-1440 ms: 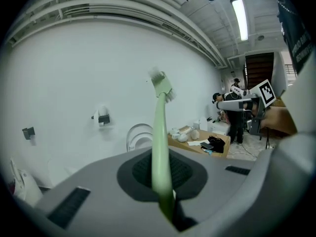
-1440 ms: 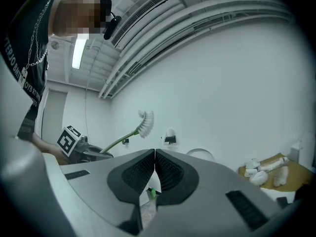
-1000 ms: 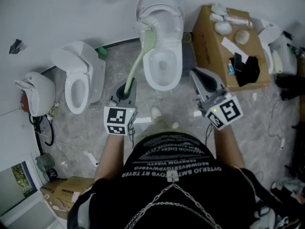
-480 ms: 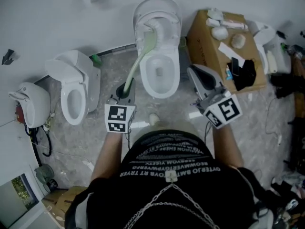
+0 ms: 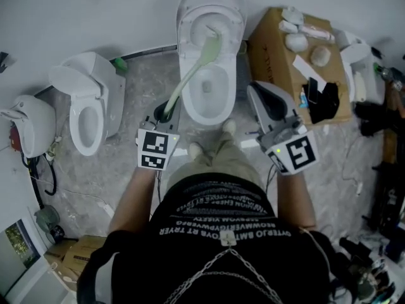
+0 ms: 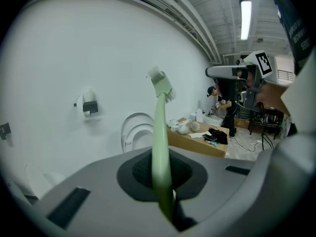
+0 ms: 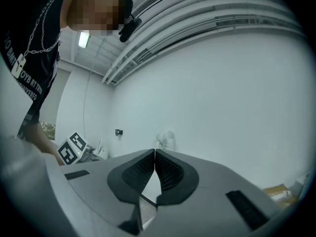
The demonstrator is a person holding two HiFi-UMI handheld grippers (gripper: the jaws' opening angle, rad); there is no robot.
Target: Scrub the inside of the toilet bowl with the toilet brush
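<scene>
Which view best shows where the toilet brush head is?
The head view: the toilet brush reaches from the left gripper over the toilet bowl. The left gripper view shows it against bare wall; the right gripper view, barely.

The only wording I can partly read is on the person's black shirt (image 5: 221,223): rows of white capitals, upside down to me at lower centre of the head view. At the upper left of the right gripper view I make out "BMT" and what looks like "OYB RT TRYER"; the rest blurs. The cubes on the left gripper (image 5: 166,114) and right gripper (image 5: 258,97) carry only black-and-white square patterns. The print on the cardboard box (image 5: 79,256) at lower left is too small to read.
</scene>
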